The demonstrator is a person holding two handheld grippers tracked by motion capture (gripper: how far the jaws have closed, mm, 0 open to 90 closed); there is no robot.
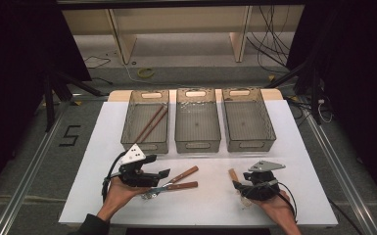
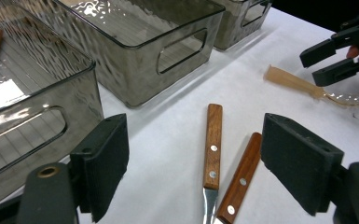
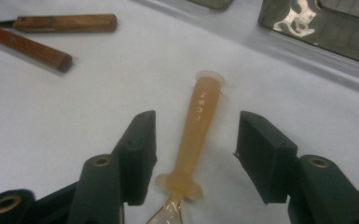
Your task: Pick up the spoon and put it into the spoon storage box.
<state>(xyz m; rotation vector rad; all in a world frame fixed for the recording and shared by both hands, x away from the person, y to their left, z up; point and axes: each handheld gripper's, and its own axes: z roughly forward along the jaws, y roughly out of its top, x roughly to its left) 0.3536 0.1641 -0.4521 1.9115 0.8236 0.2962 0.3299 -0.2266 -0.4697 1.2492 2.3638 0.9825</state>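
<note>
Near edge of the desk (image 1: 103, 127), white top. Person's two hands come in from below, each with a hand-held gripper.

Right hand-held gripper (image 3: 193, 156): jaws partly open, one either side of an amber plastic spoon (image 3: 193, 135), pads clear of the handle on both sides, nothing clamped. Spoon lies flat on the desk, handle pointing away from the gripper, bowl end down at the bottom edge between the jaw roots. Raised lettering on the handle reads "LUSN" in the right gripper view; the high view gives the handle as a short tan stub (image 1: 233, 175) just left of that gripper (image 1: 245, 188), lettering too small to tell.

Left hand-held gripper (image 2: 193, 158): jaws wide open, holding nothing. Between them, on the desk, two wooden-handled utensils (image 2: 213, 144), handles riveted, lying side by side and fanning apart at the far ends. Metal shank shows at the bottom of the left gripper view; what kind of head they carry, cannot tell. In the high view they sit just right of the left gripper (image 1: 162, 174), well apart from the spoon.

Farther back: three smoky clear bins in a row (image 1: 198, 122), cut-out handles in their ends. High view shows the left bin (image 1: 145, 142) with a pair of brown chopsticks (image 1: 152, 122) lying slantwise inside.

"5" is marked on the floor (image 1: 70, 135) left of the desk.
</note>
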